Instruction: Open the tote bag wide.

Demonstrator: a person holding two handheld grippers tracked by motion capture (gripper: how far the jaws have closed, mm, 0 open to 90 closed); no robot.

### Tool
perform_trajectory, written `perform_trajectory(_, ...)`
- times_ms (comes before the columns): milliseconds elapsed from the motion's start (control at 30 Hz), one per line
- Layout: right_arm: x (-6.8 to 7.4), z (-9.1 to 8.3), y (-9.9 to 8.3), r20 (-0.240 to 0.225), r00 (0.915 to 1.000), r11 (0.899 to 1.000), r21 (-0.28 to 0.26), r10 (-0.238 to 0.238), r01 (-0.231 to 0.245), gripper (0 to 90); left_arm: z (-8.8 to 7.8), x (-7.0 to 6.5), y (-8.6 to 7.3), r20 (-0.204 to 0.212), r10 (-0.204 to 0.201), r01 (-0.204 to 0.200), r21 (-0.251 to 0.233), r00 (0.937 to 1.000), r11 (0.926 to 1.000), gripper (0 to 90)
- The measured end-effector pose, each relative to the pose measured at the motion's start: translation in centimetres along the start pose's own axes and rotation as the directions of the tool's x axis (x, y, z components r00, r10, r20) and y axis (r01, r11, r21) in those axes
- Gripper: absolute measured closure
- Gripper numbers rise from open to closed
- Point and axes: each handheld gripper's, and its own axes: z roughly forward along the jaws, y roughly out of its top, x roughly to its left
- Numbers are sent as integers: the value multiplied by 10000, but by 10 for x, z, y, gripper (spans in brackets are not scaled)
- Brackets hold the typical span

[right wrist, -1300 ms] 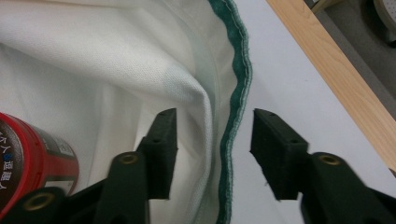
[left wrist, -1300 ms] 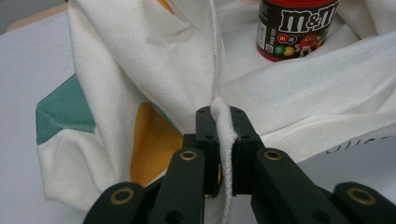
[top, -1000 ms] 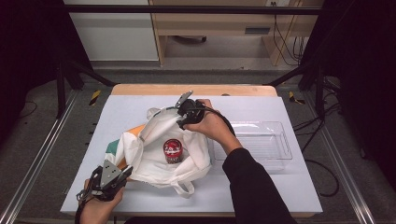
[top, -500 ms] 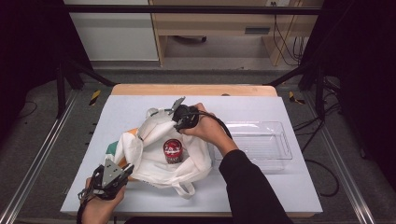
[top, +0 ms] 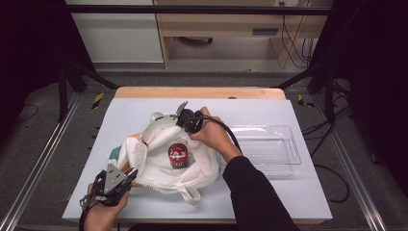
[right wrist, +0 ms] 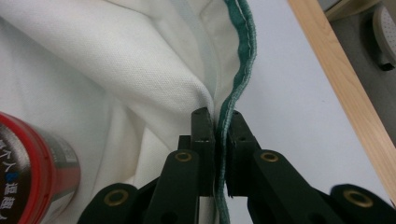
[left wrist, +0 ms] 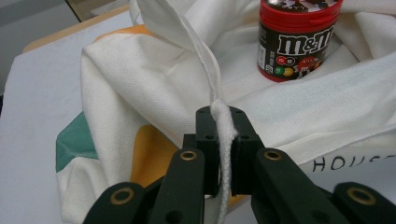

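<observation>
Both rims of tote bag pinched: left gripper clamped, right gripper just closing on green-edged hem; M&M's canister inside, lifting pending.

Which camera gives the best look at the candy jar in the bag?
The left gripper view: the candy jar stands upright on the white bag, label sharp and readable. The high view shows it whole but small, with its red lid towards the camera. The right gripper view catches just a blurred red edge of it.
</observation>
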Motion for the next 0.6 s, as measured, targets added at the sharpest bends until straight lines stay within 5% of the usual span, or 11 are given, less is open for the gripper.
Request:
perform_trajectory(367, -13, -9, -1, 323, 9965, 9963, -411, 770, -756, 860, -8, -1, -2, 35, 277, -278, 229, 9996, 9994, 851)
perform_trajectory(600, -16, 2, -5, 382, 9950, 9956, 84, 926, -929, 859, -2, -3, -5, 87, 704, -709, 1007, 9975, 9924, 853)
